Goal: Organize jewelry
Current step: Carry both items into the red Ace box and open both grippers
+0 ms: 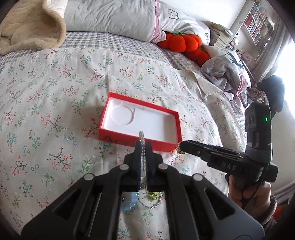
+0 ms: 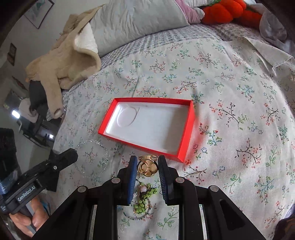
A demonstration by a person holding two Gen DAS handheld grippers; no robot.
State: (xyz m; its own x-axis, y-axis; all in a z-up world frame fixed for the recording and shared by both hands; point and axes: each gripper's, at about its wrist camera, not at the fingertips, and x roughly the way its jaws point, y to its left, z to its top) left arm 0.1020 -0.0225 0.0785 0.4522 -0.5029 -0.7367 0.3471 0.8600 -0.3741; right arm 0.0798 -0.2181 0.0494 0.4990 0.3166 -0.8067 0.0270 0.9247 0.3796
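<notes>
A red box [image 1: 103, 127] with a white lining lies open on the floral bedspread; it also shows in the right wrist view [image 2: 188, 129]. My left gripper [image 1: 143, 145] is shut on a clear beaded bracelet [image 1: 142, 136], held edge-on just before the box's near wall; the bracelet shows as a ring in the right wrist view [image 2: 92, 157]. My right gripper [image 2: 147, 162] is shut on a gold ring [image 2: 147, 166] near the box's front corner, and shows in the left wrist view [image 1: 179, 147]. Green bead jewelry [image 2: 143, 195] and a pale blue bracelet [image 1: 129, 203] lie beneath the grippers.
A beige blanket [image 1: 27, 27], grey pillows [image 1: 110, 16] and an orange plush [image 1: 184, 42] lie at the head of the bed. Crumpled bedding [image 1: 226, 73] lies at the right. Bookshelves [image 1: 258, 24] stand behind.
</notes>
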